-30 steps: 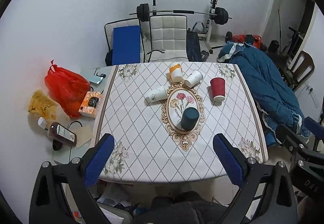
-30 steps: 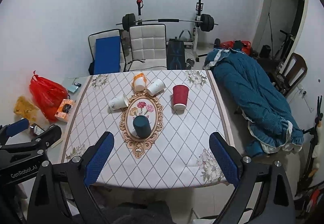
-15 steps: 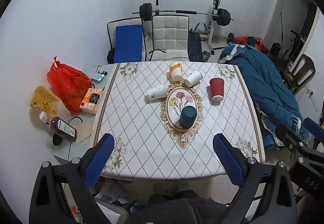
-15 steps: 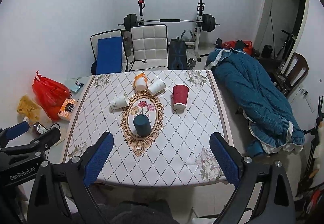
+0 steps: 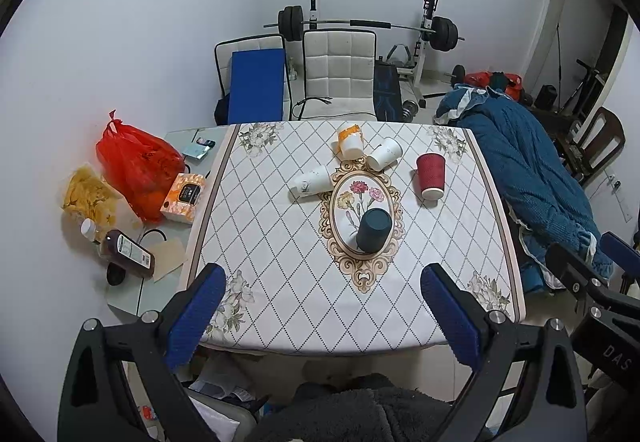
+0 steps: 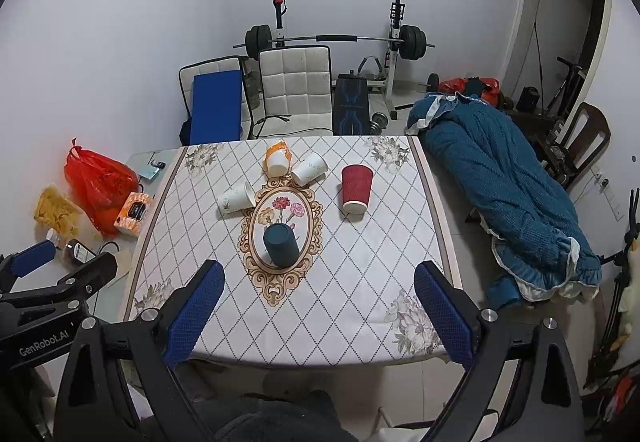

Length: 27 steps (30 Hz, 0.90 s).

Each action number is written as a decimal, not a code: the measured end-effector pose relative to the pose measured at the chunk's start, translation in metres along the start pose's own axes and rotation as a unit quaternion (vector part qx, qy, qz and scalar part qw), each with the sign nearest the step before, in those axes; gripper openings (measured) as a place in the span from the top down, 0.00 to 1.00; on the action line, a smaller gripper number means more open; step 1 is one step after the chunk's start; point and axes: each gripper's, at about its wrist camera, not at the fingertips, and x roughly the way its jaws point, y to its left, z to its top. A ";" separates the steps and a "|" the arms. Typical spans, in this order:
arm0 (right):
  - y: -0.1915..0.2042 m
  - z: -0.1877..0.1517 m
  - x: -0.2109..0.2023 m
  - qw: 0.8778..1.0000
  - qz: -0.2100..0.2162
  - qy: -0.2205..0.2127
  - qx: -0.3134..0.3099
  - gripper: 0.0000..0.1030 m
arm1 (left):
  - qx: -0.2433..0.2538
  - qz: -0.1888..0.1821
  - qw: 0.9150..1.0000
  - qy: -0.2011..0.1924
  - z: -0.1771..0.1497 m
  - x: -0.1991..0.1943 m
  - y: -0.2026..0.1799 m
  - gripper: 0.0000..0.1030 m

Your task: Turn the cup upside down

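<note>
A dark teal cup point(image 5: 374, 229) point(image 6: 281, 244) stands upside down on the oval flower print of the tablecloth. A red cup point(image 5: 430, 175) point(image 6: 357, 189) stands upside down to its right. Two white cups point(image 5: 312, 181) point(image 5: 385, 153) and an orange-and-white cup point(image 5: 350, 140) lie on their sides behind it. My left gripper point(image 5: 322, 316) is open and empty, high above the table's near edge. My right gripper point(image 6: 316, 312) is open and empty, also back from the near edge.
The table point(image 5: 280, 242) has a white diamond-pattern cloth. A side surface on the left holds a red bag point(image 5: 136, 166), an orange tissue box point(image 5: 183, 198) and a brown bottle point(image 5: 126, 252). White chairs point(image 5: 338, 72) stand behind, a blue blanket point(image 5: 520, 178) lies at right.
Both grippers have pulled back and up from the table, so the table looks smaller and farther. The cups have not moved.
</note>
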 end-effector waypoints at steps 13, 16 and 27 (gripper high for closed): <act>0.003 0.002 0.007 1.000 0.002 0.005 -0.003 0.05 | -0.002 0.001 1.000 0.000 0.000 0.000 0.004 0.03; 0.003 0.001 0.008 1.000 0.004 0.007 -0.003 0.05 | -0.003 0.000 1.000 0.004 -0.002 0.001 0.008 0.03; 0.007 -0.005 0.013 1.000 0.005 0.013 -0.006 0.05 | -0.008 0.001 1.000 0.020 -0.007 0.010 0.015 0.03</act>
